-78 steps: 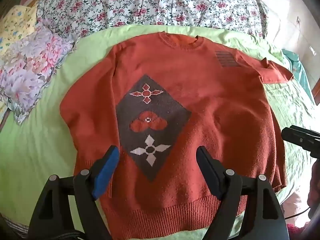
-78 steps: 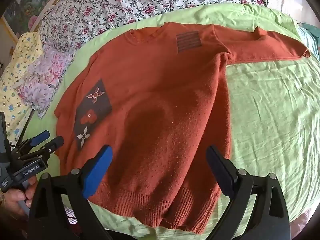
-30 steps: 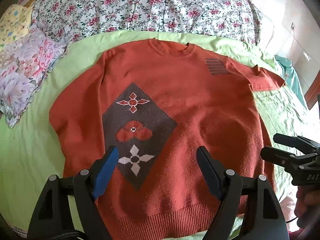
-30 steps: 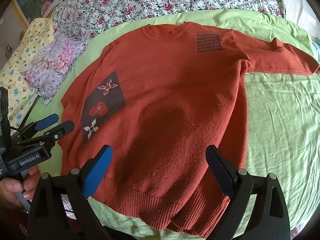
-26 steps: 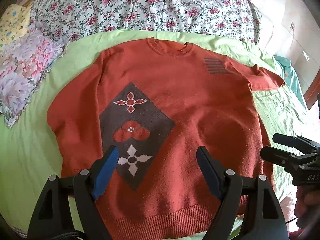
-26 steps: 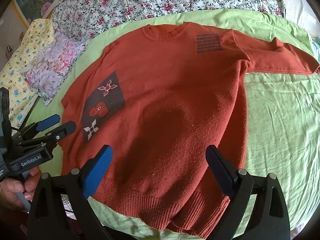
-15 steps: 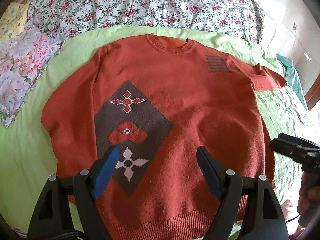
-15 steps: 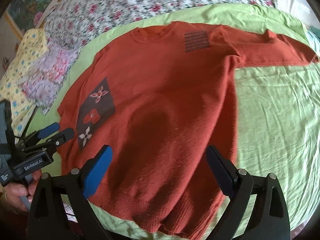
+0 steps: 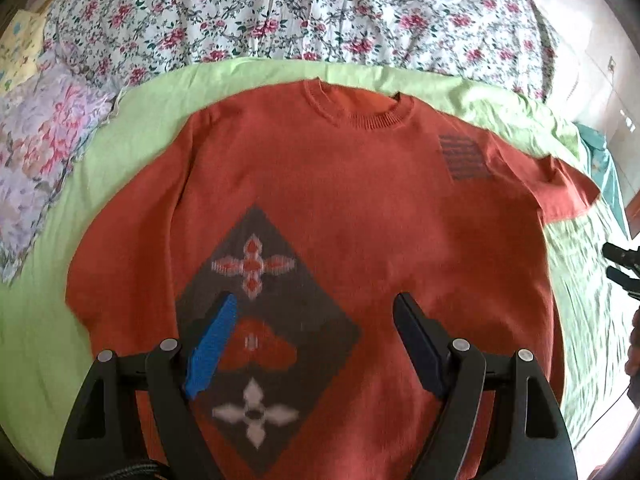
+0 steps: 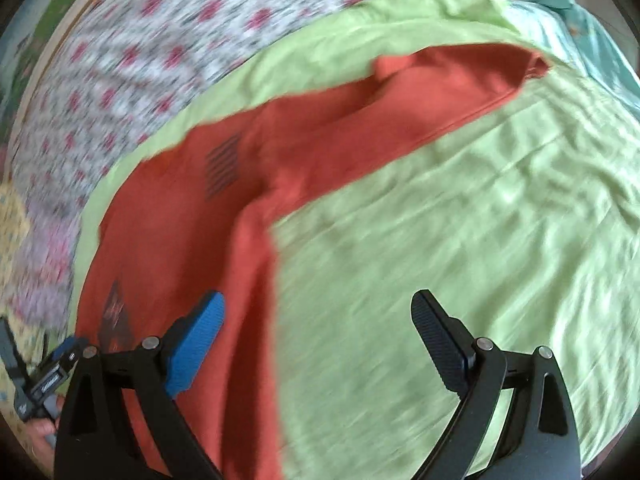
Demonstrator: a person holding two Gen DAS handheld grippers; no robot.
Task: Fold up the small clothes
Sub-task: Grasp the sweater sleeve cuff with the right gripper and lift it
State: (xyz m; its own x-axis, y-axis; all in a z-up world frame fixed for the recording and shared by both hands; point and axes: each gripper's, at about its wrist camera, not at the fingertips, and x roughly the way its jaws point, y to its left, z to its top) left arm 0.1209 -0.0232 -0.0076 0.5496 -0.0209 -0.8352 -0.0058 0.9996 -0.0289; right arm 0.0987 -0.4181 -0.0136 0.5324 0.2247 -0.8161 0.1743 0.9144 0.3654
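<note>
An orange-red knitted sweater (image 9: 360,208) lies flat, front up, on a light green sheet (image 9: 48,320), with a dark diamond patch (image 9: 280,304) of flower motifs on its chest. My left gripper (image 9: 316,308) hovers open over that patch, nothing between its fingers. In the blurred right wrist view the sweater's body (image 10: 180,248) runs down the left and its sleeve (image 10: 420,96) stretches to the upper right. My right gripper (image 10: 320,308) is open above the sweater's side edge and the bare sheet (image 10: 480,240). The left gripper (image 10: 60,360) shows small at the lower left there.
A floral quilt (image 9: 280,12) covers the far part of the bed. A pastel flowered pillow (image 9: 36,148) lies at the left. Teal cloth (image 10: 580,24) sits at the far right corner. The right gripper's tips (image 9: 622,268) and a hand show at the left wrist view's right edge.
Both grippers have moved sideways, still open. The right wrist view has swung to the right and rolled, now over bare sheet and sleeve. The left view has shifted so the diamond patch lies under its fingers.
</note>
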